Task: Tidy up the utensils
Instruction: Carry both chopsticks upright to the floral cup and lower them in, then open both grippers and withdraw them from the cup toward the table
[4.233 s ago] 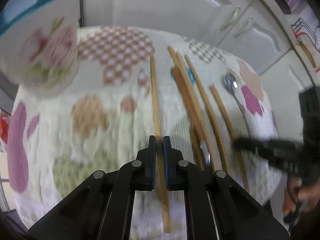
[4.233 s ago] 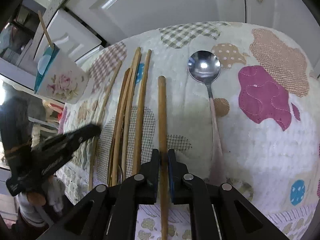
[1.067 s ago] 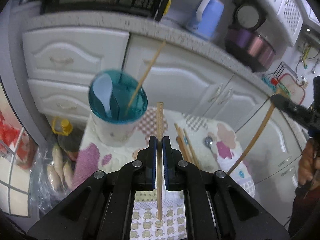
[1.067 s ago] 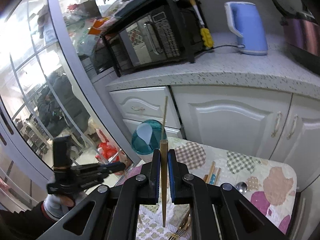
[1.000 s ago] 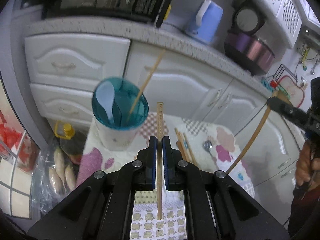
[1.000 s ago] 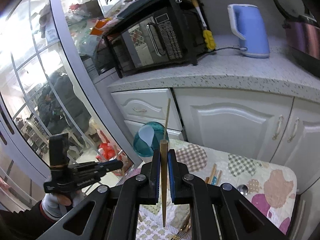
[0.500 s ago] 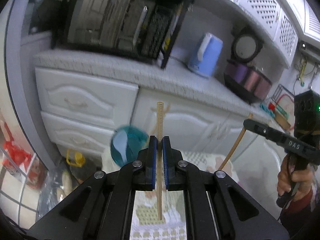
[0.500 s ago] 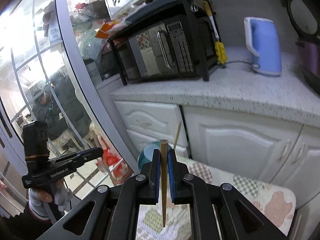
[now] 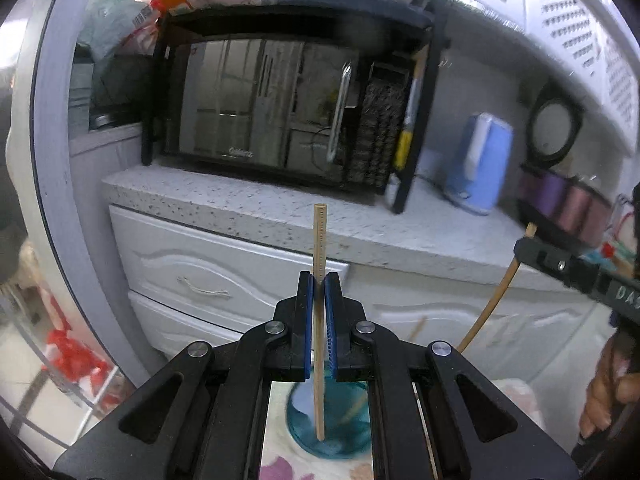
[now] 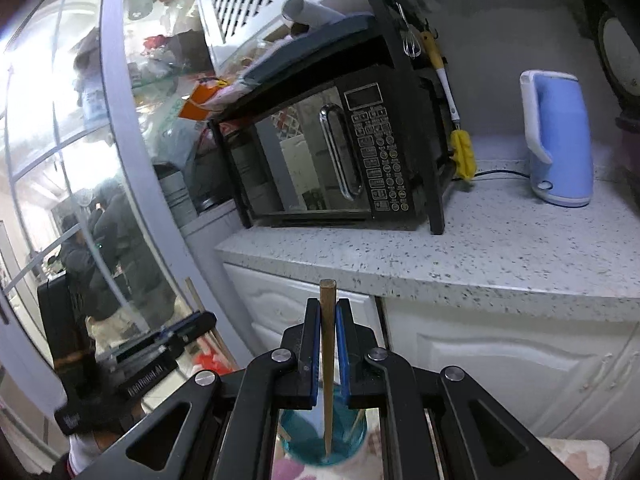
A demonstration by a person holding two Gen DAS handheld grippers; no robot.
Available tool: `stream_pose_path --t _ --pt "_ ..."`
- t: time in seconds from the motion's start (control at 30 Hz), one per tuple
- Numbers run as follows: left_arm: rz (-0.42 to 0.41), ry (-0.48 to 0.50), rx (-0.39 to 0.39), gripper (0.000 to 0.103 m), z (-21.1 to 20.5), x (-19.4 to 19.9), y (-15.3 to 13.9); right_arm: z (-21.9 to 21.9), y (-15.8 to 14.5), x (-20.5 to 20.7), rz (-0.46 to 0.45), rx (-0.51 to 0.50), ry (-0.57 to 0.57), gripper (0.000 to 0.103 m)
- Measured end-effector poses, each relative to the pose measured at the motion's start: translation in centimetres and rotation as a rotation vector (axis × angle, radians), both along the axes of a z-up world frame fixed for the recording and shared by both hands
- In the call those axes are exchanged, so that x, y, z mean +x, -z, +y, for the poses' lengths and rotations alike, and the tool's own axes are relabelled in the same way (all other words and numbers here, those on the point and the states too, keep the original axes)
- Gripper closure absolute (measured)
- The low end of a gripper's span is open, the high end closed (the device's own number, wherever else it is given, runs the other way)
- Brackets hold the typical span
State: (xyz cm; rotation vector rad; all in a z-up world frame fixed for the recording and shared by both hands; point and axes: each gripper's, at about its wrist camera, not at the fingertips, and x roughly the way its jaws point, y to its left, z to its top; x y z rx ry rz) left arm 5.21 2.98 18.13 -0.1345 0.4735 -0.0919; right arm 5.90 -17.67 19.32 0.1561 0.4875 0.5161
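1. Left wrist view: left gripper (image 9: 319, 280), jaws pinched on a pale chopstick (image 9: 319, 240) held upright; its lower tip hangs over the teal cup (image 9: 344, 440) at 6 o'clock.
2. Right gripper (image 9: 520, 246) shows at 3 o'clock in the same view, carrying a darker chopstick (image 9: 492, 304) that slants down toward 6 o'clock; a person's hand (image 9: 612, 396) grips its handle.
3. Right wrist view: jaws pressed onto the darker stick, which stands upright with its lower tip inside the cup mouth. Left gripper sits at 8 o'clock.
4. Cup contents: a pale spoon (image 9: 302, 400) and another thin stick (image 9: 354, 410), blurred.
5. Handling, judged: each chopstick is light, stiff and smooth, so it may pivot or slip in a narrow pinch. The hold sits near the upper third, leaving a long free end to guide into the cup.
6. Backdrop: microwave (image 10: 320, 160) and blue kettle (image 10: 560, 136) on the speckled worktop (image 10: 480, 248), at 12 to 2 o'clock.
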Motion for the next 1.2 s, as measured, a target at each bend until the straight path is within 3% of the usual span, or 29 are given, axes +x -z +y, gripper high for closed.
stream_pose_path --t 0.2,0.37,0.57,0.63,0.7,0.87,1.1,1.2 --pt "0.067 -0.018 0.015 0.098 -0.3 3.1 3.8 1.6 4.4 3.6 0.037 -0.024 0.024 0.096" --pt "0.138 -0.012 0.018 0.098 -0.4 3.9 6.9 1.3 9.1 5.5 0.169 -0.012 0.014 0.096" --pt "0.204 -0.006 0.001 0.098 -0.8 3.8 9.1 0.1 12.0 5.9 0.27 0.01 0.026 0.096" --pt "0.211 -0.001 0.011 0.095 -1.1 3.4 9.3 -0.4 12.5 5.8 0.303 0.009 0.02 0.091" --pt "0.22 0.005 0.003 0.08 -1.2 3.1 9.4 -0.9 12.7 5.4 0.318 0.005 0.022 0.081" --pt "0.212 0.0 -0.01 0.065 -1.0 1.4 8.6 -1.9 12.9 3.4 0.322 -0.02 0.021 0.061" --pt "0.227 -0.011 0.009 0.049 -2.2 -1.8 8.3 -2.7 12.9 -0.4 0.298 -0.075 0.059 0.056" --pt "0.232 -0.001 0.022 0.049 -3.2 -3.3 8.5 -3.0 12.9 -2.0 0.288 -0.088 0.076 0.055"
